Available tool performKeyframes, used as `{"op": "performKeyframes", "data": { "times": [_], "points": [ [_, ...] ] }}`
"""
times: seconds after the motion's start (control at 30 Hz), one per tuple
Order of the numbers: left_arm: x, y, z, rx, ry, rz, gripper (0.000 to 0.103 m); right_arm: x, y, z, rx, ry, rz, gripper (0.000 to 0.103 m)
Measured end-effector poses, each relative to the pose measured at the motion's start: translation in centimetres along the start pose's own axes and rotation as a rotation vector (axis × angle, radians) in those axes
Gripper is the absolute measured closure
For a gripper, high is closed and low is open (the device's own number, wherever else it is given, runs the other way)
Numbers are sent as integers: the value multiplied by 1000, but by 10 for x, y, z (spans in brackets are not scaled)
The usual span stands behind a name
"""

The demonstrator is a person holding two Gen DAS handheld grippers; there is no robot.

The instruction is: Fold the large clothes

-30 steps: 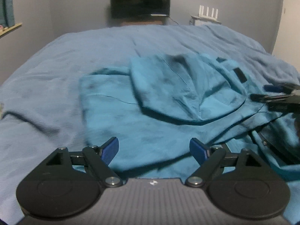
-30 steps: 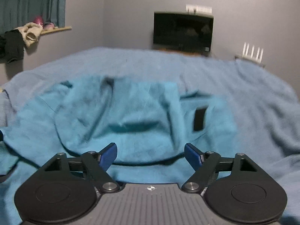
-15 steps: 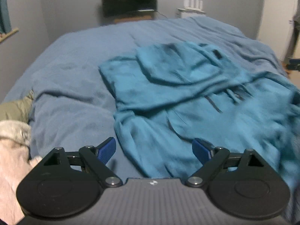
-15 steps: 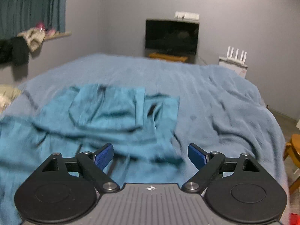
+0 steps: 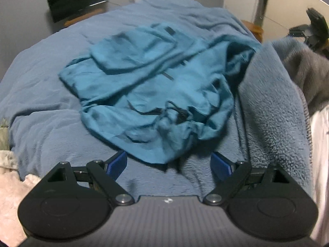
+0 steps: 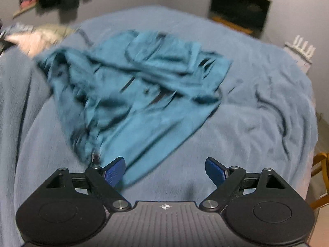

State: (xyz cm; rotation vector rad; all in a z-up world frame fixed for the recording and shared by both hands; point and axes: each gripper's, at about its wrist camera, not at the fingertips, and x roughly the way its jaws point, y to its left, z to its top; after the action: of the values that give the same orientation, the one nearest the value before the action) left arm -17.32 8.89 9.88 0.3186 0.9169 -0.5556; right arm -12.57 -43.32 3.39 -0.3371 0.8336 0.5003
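Note:
A large teal garment [image 5: 156, 86] lies crumpled on the blue bed cover [image 5: 47, 103], with a folded-over flap at its far end and a bunched hem nearest me. It also shows in the right wrist view [image 6: 139, 86], blurred. My left gripper [image 5: 169, 163] is open and empty, raised just short of the near hem. My right gripper [image 6: 165, 169] is open and empty above the garment's near corner.
A raised fold of blue fleece blanket [image 5: 273, 107] stands right of the garment. Pale clothes [image 5: 8, 177] lie at the left bed edge. A dark screen [image 6: 239, 9] and a white router [image 6: 301, 50] stand beyond the bed. A wooden chair [image 6: 319, 177] stands at right.
Both grippers have pulled back from over the garment towards the near edge of the bed and risen. The garment now lies more bunched, with its whole length in view.

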Motion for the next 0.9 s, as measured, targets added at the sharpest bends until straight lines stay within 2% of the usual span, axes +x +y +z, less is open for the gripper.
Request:
{"op": "performKeyframes", "data": {
  "times": [0.2, 0.33, 0.6, 0.67, 0.83, 0.9],
  "points": [
    [19, -1, 3, -64, -57, -3, 15, 3, 33, -15, -128, 35, 68, 17],
    [27, -8, 5, -34, -92, 15, 15, 19, 46, -16, -214, 60, 25, 18],
    [36, -8, 7, -55, -135, 16, 16, 30, 47, -12, -293, 21, 22, 24],
    [36, -8, 7, -55, -149, 11, 21, 27, 46, -13, -318, 37, 25, 27],
    [41, -7, 10, -45, -146, 2, 21, 22, 42, -19, -404, 98, -32, 27],
    [43, -5, 11, -52, -145, -8, 21, 20, 36, -19, -402, 92, -39, 27]
  ]
}}
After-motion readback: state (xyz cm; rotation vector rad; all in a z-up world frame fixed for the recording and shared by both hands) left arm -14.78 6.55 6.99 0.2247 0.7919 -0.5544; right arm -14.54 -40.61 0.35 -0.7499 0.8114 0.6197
